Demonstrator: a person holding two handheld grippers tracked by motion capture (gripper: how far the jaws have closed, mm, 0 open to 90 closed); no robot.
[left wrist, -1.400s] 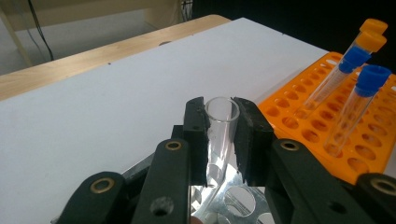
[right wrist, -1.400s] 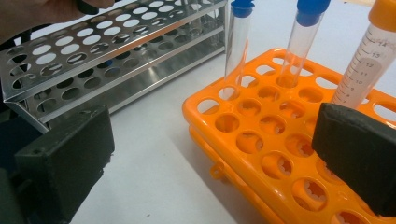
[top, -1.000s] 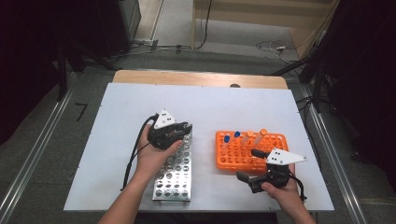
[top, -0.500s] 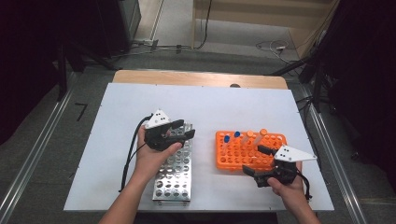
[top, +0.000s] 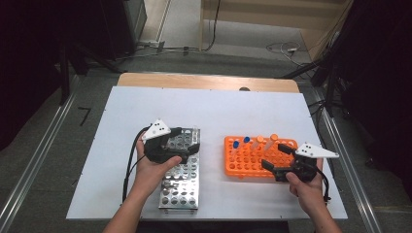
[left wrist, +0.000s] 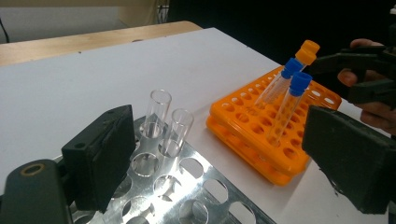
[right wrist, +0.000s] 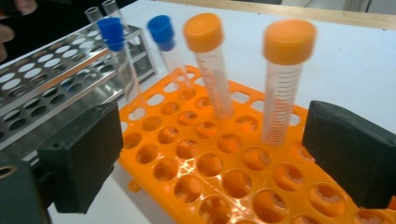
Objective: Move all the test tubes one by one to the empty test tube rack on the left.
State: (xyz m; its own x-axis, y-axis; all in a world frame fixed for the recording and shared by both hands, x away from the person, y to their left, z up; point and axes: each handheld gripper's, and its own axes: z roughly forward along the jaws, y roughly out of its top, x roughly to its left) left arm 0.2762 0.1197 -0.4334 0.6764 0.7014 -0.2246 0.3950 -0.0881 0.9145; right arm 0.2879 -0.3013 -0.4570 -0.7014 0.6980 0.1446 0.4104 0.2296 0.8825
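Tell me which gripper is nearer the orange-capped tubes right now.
Right. The right gripper hangs open at the orange rack's near edge, facing the orange-capped tubes. The left gripper is open over the metal rack, well aside.

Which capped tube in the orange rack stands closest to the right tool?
The orange-capped tube on the right in the right gripper view; it stands just ahead of the open right tool, nearer than the other orange-capped and both blue-capped ones.

White table (top: 145,111) carries, seemingly, steel rack (top: 182,187) and orange rack (top: 245,162).
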